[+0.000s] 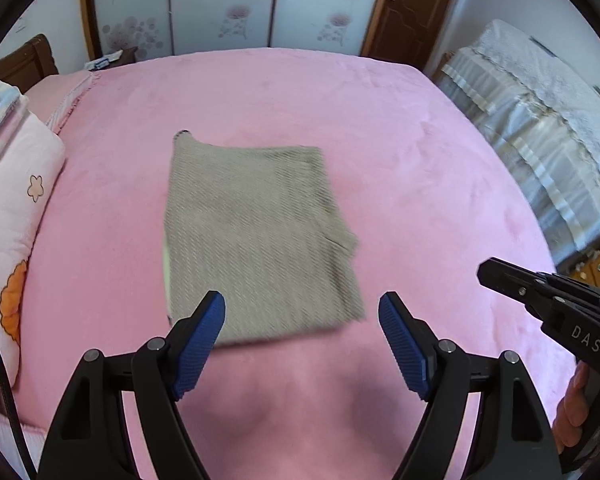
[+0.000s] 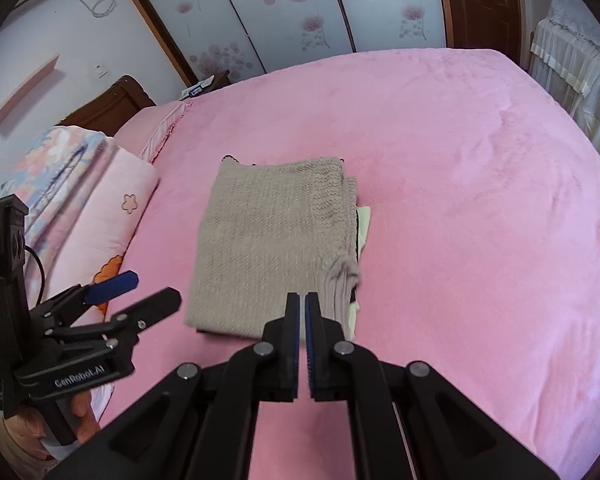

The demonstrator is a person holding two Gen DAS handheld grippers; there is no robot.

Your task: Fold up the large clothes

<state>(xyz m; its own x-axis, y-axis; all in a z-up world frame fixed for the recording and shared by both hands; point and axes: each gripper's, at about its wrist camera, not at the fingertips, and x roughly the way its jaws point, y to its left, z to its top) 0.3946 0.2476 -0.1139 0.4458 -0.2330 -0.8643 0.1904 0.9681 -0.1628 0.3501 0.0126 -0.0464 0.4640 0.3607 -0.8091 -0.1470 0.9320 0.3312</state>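
The grey knitted garment (image 1: 256, 236) lies folded into a compact rectangle near the middle of the pink bed (image 1: 420, 152); I judge the folding nearly done, with tidying or one last fold remaining. My left gripper (image 1: 302, 312) hovers over the near edge of the garment, jaws spread wide and holding nothing. My right gripper (image 2: 302, 308) hangs at the near right corner, jaws pressed together with only a thin slit between the pads; I see no cloth between them. To finish well, I would set both grippers on the near edge, one toward each corner, pinch through all layers, and carry the edge over evenly so the sides stay aligned. A bunched ribbed cuff (image 2: 342, 280) protrudes at the near right corner, and a pale layer (image 2: 362, 220) shows beneath the right side; both want tucking in. A pink quilt (image 1: 16, 208) with flower print lies at the bed's left, well apart from the garment. Nothing blocks the approach.
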